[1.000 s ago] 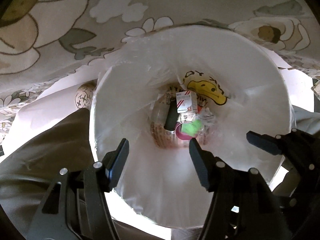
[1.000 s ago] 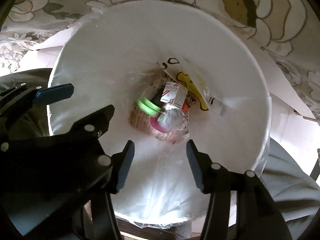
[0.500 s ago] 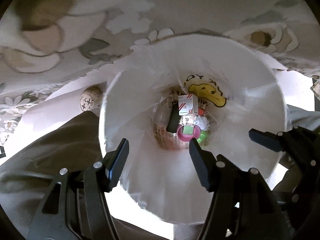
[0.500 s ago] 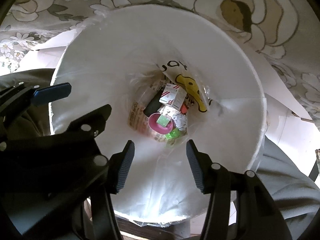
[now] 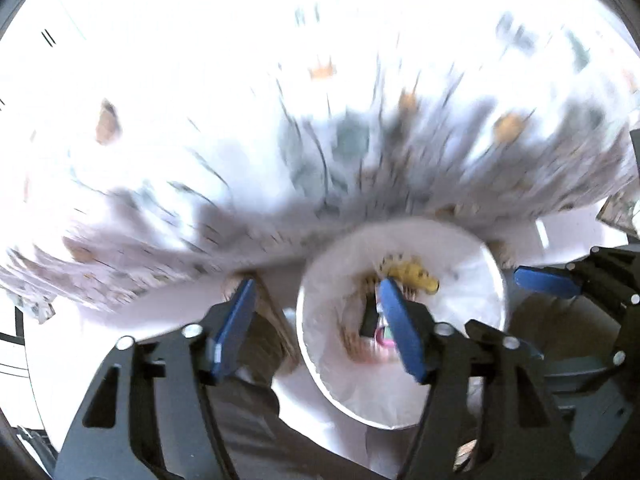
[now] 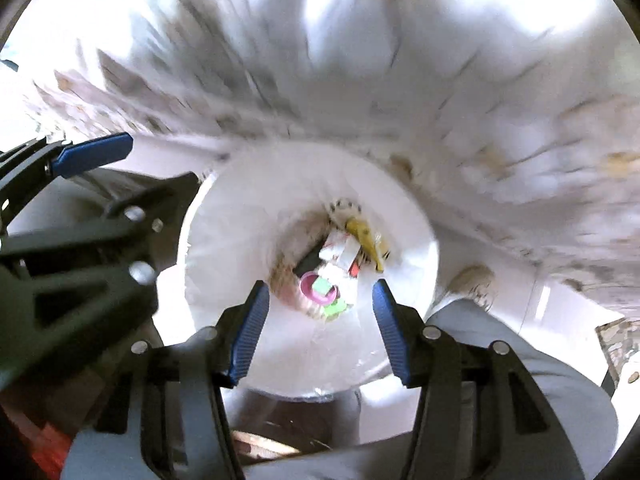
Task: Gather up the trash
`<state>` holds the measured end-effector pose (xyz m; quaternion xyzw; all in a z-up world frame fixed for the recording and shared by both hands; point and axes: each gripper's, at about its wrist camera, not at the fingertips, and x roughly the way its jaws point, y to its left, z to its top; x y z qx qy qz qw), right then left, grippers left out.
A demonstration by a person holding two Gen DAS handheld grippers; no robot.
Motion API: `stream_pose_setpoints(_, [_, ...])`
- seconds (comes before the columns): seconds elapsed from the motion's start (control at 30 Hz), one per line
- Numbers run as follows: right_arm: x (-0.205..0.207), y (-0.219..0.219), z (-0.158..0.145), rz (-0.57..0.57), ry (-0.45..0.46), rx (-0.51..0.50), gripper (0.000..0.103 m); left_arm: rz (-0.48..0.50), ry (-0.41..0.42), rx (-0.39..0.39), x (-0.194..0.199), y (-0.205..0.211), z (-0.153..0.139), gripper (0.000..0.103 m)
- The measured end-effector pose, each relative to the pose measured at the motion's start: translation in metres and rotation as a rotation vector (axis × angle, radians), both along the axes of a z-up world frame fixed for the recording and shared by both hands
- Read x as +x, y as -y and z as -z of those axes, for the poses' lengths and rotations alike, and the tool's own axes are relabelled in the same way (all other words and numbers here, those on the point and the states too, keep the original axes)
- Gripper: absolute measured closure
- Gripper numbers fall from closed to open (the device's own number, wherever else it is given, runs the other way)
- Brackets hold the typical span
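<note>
A white trash bin (image 5: 476, 364) lined with a clear bag sits below both grippers, and it also shows in the right wrist view (image 6: 224, 248). Trash lies at its bottom: a pink cup with a green piece (image 6: 316, 290), a red-and-white carton (image 6: 338, 250), a yellow-printed wrapper (image 6: 366, 240) and a dark item. My left gripper (image 5: 316, 330) is open and empty, raised above the bin's left rim. My right gripper (image 6: 318, 332) is open and empty over the bin's mouth. Each gripper shows at the edge of the other's view.
A flower-patterned tablecloth (image 5: 320, 152) hangs behind the bin, blurred by motion. The person's trouser legs (image 6: 532, 364) flank the bin, with a patterned shoe (image 6: 476, 282) at its right. White floor surrounds it.
Both grippers have pulled up and back from the bin, which now looks smaller and lower in view. The pink cup and green piece have settled among the trash. The views are motion-blurred.
</note>
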<state>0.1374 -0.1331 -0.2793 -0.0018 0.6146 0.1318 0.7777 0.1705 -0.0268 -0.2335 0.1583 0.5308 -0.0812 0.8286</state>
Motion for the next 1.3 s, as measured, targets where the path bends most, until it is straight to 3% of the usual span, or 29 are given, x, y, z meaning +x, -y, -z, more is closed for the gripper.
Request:
stream_pose_setpoints(0.23, [-0.028, 0.015, -0.069, 0.012, 0.169, 0.025, 0.038, 0.036, 0.145, -0.041, -0.033, 0.001, -0.069, 0.032])
stream_pose_setpoints(0.3, [-0.039, 0.014, -0.089, 0.008, 0.231, 0.001, 0.032, 0.047, 0.181, -0.052, -0.043, 0.002, -0.087, 0.031])
stream_pose_setpoints(0.63, [-0.084, 0.017, -0.162, 0.014, 0.408, -0.052, 0.015, 0.044, 0.314, -0.128, -0.091, -0.001, -0.152, 0.023])
stream_pose_setpoints(0.83, [-0.112, 0.019, -0.205, 0.029, 0.498, -0.064, 0.011, 0.061, 0.382, -0.117, -0.119, 0.001, -0.179, 0.022])
stream_pose_setpoints(1.3, [-0.171, 0.012, -0.244, 0.032, 0.702, -0.074, 0.005, 0.05, 0.554, -0.167, -0.177, -0.013, -0.231, 0.014])
